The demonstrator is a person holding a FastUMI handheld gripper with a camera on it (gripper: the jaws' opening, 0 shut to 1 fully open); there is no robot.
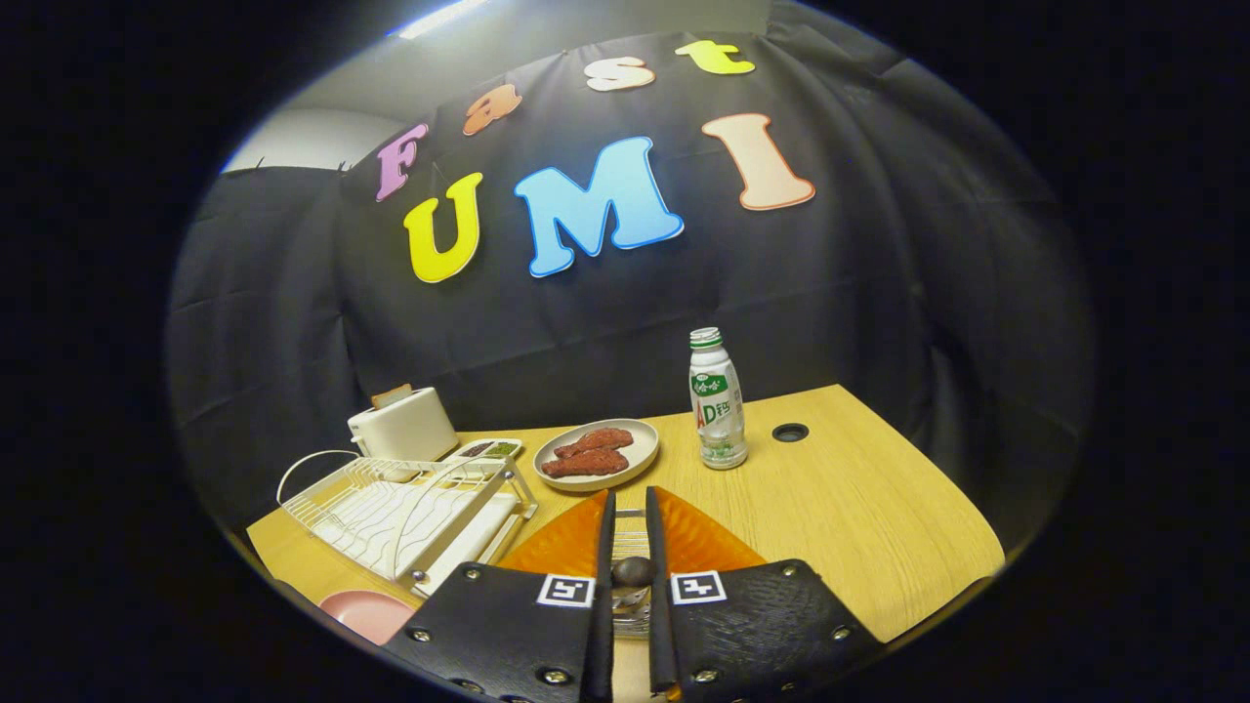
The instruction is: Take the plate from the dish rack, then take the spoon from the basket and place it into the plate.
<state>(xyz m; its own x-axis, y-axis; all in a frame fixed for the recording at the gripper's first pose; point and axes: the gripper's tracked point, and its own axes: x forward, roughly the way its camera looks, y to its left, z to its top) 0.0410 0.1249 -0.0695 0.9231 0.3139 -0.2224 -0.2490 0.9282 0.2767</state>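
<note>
Black claw nearly closed, gripping a dark round-tipped spoon over wire basket.

tool closed on spoon (dark handle) | wire basket below | pink plate beside dish rack

The worktop is showing a pale wood-grain finish, smooth and faintly sheeny. The dish rack is looking like white coated wire over a white plastic tray. The toaster is wearing a matt white shell. The bottle is gleaming as clear plastic with a paper-like label. The gripper is showing jaws of translucent orange plastic, ribbed and glossy, edged in black, closing on a dark rounded spoon handle; its black plates are looking matt and pebbled, studded with shiny metal screws. The pink plate is looking smooth and matt.
</note>
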